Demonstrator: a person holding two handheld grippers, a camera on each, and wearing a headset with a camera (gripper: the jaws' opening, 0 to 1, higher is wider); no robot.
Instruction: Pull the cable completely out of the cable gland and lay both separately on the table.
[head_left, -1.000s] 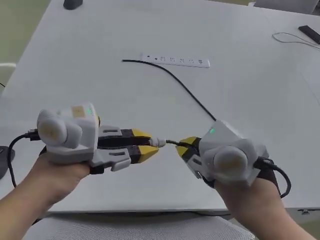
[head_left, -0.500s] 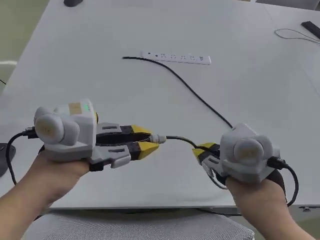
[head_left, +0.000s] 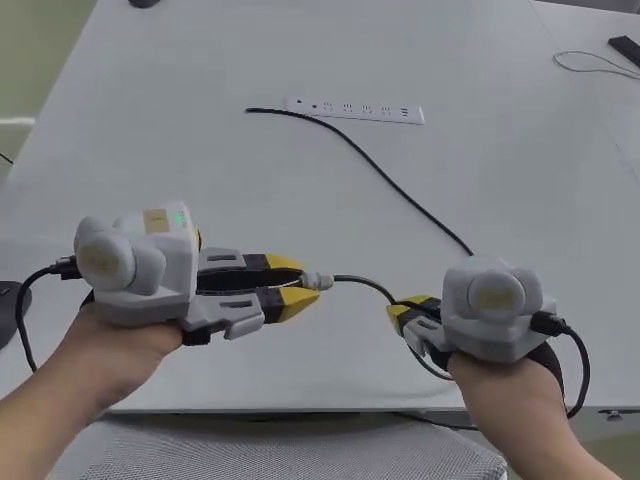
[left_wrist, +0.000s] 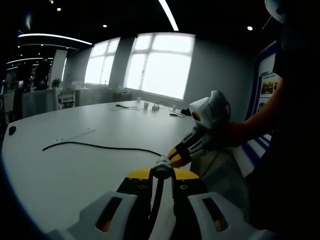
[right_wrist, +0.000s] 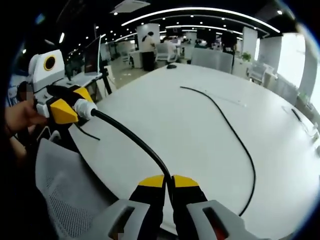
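Observation:
A small white cable gland is pinched between the yellow tips of my left gripper, held above the table's near edge. A black cable comes out of the gland and arcs right into my right gripper, which is shut on it. Past that gripper the cable lies on the white table and runs to its far end. In the left gripper view the gland sits at the jaw tips, and the right gripper is just beyond. The right gripper view shows the cable leading to the gland.
A white power strip lies at the far middle of the table. A thin pale wire and a dark object lie at the far right. A grey mesh chair sits below the table's near edge.
My right gripper has slid right and toward me, away from the left gripper, so a longer stretch of black cable now spans between them. The left gripper has stayed put with the gland.

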